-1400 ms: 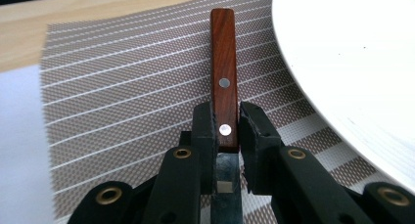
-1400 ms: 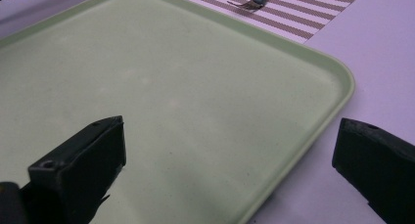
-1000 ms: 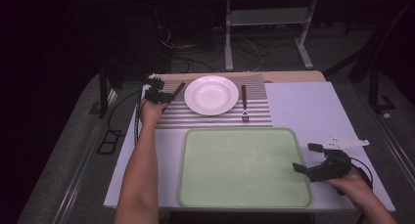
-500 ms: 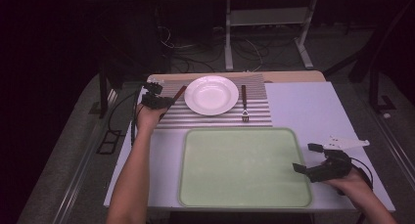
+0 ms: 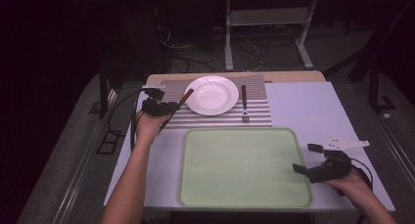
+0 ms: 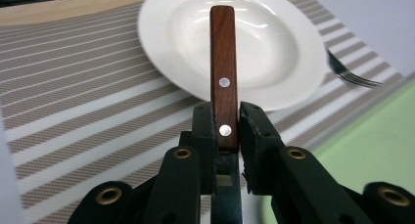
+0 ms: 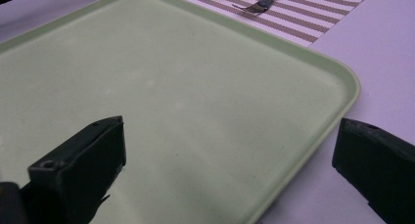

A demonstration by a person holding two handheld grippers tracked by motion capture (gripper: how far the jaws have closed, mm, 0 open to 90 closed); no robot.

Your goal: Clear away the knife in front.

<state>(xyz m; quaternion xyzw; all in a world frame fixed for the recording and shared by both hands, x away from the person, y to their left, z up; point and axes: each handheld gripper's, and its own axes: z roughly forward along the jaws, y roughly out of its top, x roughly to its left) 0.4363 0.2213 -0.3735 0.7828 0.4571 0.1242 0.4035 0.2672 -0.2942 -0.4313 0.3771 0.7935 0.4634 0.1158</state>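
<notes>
Left gripper point(image 5: 164, 108) clenched on a wooden-handled knife with two rivets point(image 6: 223, 82), handle pinched between both jaws and pointing toward the round white plate point(image 5: 211, 94) on the striped placemat point(image 5: 254, 116). Wooden-handled fork point(image 5: 243, 103) just right of the plate. Right gripper point(image 5: 309, 158) released, jaws wide apart astride the right rim of the pale green tray point(image 7: 353, 84) on the tabletop.

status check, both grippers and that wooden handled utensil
Left gripper shut on wooden-handled utensil, beside white plate. Right gripper open over green tray's right edge. Nothing in the way.
</notes>
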